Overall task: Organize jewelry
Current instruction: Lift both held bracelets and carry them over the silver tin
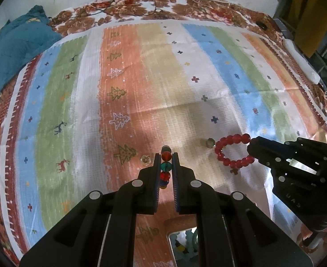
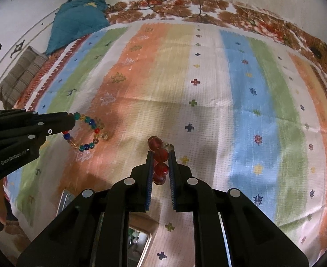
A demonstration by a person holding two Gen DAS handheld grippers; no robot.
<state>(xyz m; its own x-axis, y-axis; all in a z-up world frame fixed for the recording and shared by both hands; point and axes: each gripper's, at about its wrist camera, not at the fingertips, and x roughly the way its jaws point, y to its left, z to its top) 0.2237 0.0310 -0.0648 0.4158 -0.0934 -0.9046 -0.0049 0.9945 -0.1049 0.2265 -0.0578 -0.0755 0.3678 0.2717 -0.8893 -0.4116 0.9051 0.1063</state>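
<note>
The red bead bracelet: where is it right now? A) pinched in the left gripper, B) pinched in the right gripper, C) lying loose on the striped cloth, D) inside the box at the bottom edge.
B: the right gripper is shut on the red bead bracelet, while the left gripper holds the multicoloured bracelet.

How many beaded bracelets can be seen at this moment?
2. The multicolored bracelet is pinched in the left gripper; the red bracelet is pinched in the right gripper. Both hang above the striped cloth. More may be hidden in the box at the bottom edge.
</note>
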